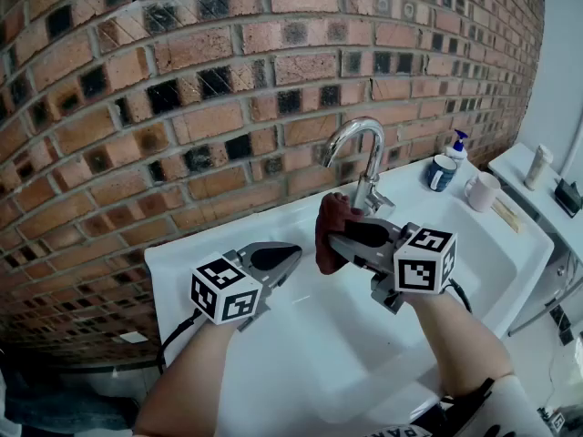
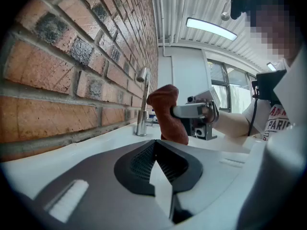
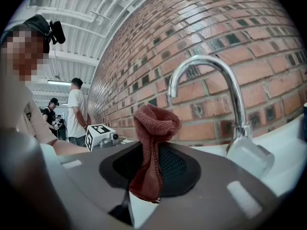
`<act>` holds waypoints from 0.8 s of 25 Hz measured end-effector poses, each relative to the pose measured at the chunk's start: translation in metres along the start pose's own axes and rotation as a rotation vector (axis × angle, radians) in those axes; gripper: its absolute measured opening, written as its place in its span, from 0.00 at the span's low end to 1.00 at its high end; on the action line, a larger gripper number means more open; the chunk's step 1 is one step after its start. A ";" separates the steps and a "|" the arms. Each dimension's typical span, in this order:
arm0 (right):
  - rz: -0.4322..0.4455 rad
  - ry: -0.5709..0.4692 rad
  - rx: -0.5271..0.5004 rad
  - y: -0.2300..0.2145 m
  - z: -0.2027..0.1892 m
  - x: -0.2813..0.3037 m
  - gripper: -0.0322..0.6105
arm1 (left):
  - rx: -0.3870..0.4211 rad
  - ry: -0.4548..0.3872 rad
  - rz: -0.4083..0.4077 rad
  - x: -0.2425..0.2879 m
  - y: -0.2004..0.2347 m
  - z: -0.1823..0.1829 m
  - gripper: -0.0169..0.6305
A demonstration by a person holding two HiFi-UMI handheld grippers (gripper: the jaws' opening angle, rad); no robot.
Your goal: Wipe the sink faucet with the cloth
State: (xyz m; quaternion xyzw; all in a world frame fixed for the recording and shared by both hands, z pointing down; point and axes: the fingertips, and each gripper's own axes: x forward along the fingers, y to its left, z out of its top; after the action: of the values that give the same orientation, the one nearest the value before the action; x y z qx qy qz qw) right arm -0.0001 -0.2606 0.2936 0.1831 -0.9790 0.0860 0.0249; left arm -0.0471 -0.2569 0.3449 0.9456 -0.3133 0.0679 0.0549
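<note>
Pinched in the closed jaws of the right gripper [image 1: 339, 242]: the rust-brown cloth [image 1: 330, 230], just in front of the faucet [image 1: 363, 157] near its base, contact with the metal not clear from here. Gripped by the lower fold, leaving a rounded wad standing proud of the tips, likely so that soft fabric rather than hard plastic meets the chrome. Left gripper [image 1: 284, 257] parked to the left of the faucet and nearer the person, over the sink [image 1: 301, 335], jaws together on nothing, probably out of the wiping path on purpose.

Cloth: thick, matte, looped like terry or a coarse knit, limp enough to droop below the pinch. Faucet: smooth mirror chrome, a slim gooseneck tube arching over to a downturned spout. Below it, glossy white basin with rounded corners. Directly behind it, rough mottled brick wall [image 1: 182, 80] with recessed mortar joints. On the ledge to the faucet's right, a blue cup [image 1: 442, 172], a pump bottle [image 1: 456, 146] and a pale mug [image 1: 482, 191].
</note>
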 end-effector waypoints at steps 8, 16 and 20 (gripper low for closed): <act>0.008 -0.102 -0.086 0.013 0.079 0.008 0.20 | 0.000 0.019 -0.006 -0.003 0.000 -0.002 0.04; -0.017 -0.090 -0.153 0.008 0.111 0.023 0.20 | 0.000 0.019 -0.009 -0.003 -0.001 -0.002 0.04; -0.052 -0.080 -0.114 -0.007 0.102 0.026 0.20 | 0.000 0.019 -0.009 -0.004 -0.001 -0.002 0.04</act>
State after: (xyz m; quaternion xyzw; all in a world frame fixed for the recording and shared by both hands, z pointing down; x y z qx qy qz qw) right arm -0.0235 -0.2944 0.1964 0.2103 -0.9774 0.0219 -0.0016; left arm -0.0493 -0.2535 0.3458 0.9464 -0.3084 0.0766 0.0580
